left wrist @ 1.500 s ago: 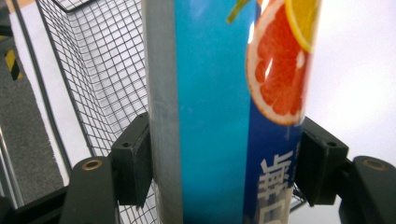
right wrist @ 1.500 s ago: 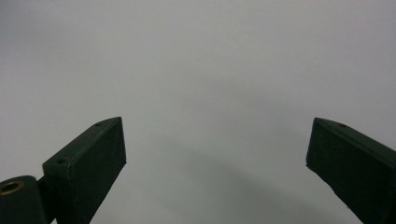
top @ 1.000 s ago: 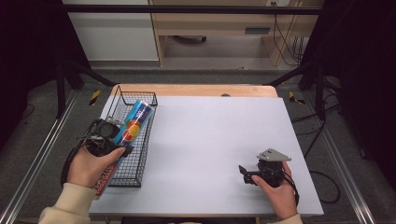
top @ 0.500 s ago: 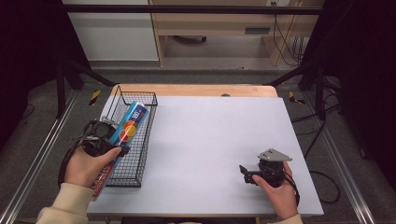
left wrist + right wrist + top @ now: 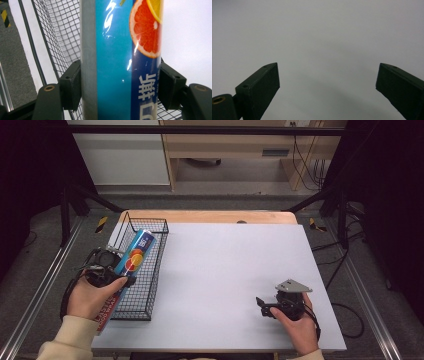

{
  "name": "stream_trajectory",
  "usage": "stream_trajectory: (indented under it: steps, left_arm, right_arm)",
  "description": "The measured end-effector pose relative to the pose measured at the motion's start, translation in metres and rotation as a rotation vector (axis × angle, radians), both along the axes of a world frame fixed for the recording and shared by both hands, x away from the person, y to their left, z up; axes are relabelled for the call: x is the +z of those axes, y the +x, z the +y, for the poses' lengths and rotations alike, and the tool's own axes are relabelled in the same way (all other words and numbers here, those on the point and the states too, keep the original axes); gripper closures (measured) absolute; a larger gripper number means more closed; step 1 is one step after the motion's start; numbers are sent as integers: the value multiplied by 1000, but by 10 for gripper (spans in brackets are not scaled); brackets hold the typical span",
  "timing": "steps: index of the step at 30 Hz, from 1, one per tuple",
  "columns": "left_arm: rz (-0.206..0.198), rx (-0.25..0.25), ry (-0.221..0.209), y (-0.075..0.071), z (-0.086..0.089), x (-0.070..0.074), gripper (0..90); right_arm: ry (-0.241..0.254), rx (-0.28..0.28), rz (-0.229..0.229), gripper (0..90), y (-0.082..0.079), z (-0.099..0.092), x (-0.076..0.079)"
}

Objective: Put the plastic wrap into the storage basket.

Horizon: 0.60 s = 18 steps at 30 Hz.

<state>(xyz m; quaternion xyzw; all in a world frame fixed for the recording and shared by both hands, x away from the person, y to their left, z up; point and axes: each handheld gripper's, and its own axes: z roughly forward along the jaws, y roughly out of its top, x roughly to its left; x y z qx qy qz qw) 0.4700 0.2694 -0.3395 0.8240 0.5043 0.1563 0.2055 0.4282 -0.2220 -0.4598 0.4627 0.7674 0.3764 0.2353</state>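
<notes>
A long box (image 5: 136, 251) printed blue with orange fruit slices, its near end red, lies lengthwise over the black wire basket (image 5: 156, 262) at the table's left edge. My left gripper (image 5: 116, 269) is shut on it about halfway along. In the left gripper view both pads (image 5: 72, 86) press the sides of the box (image 5: 117, 57), with the basket (image 5: 56, 37) mesh behind. Whether the box rests on the wire I cannot tell. My right gripper (image 5: 261, 306) lies on the table near the front right, pointing left, open with nothing between its jaws (image 5: 328, 85).
The white table top (image 5: 225, 260) stretches between the basket and the right hand. The box's red end juts past the basket's near left corner, under the left hand. A wooden strip (image 5: 210, 216) edges the far side. Black frame legs stand beyond both sides.
The left hand and the box have drawn slightly back toward the near edge. The right gripper has not moved.
</notes>
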Motion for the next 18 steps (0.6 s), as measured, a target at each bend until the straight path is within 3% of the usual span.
stream_trajectory:
  steps: [18]
  left_arm:
    - [22,5,10,4,4,-5,320]
  right_arm:
    - [0,2,9,55,0,1,-1]
